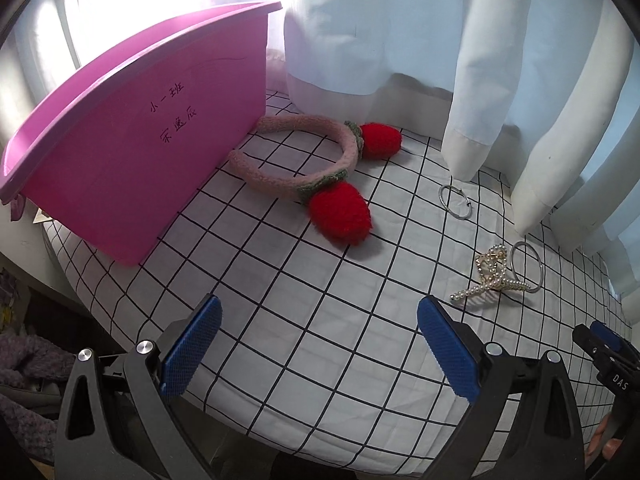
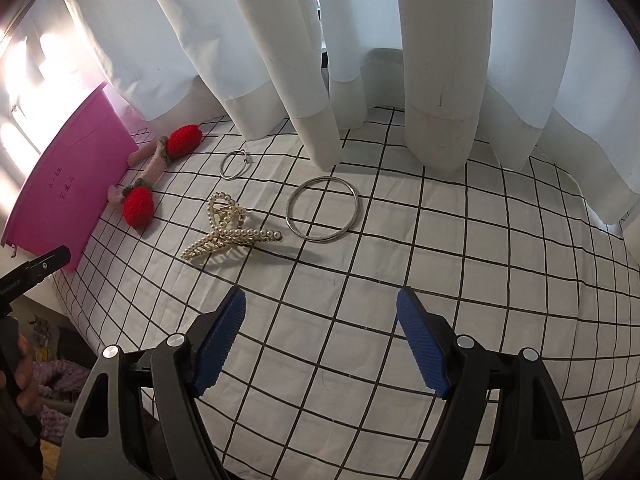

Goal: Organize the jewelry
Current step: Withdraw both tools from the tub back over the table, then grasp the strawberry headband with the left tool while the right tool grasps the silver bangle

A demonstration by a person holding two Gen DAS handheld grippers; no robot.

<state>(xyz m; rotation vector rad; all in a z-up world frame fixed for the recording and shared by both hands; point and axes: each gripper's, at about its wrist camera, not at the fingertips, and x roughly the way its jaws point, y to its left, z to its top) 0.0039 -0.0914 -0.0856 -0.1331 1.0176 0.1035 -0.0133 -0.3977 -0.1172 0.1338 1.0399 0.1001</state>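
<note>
— While both claws hang spread and empty, what lies ahead of the right claw (image 2: 320, 312)?
— Pearl hair claw clip (image 2: 228, 232); silver bangle (image 2: 322, 210) just beside it; small ring (image 2: 234, 165) beyond.
— And the left claw (image 1: 320, 320)?
— Strawberry headband (image 1: 312, 172) touching the pink bin (image 1: 132, 148); all on the checked surface (image 1: 300, 320).

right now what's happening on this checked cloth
A person holds a gripper in each hand above the checked cloth. The left gripper and the right gripper are both open and empty. A pearl hair claw, a large bangle, a small ring and a strawberry headband lie loose on it. None is in the pink bin yet.
</note>
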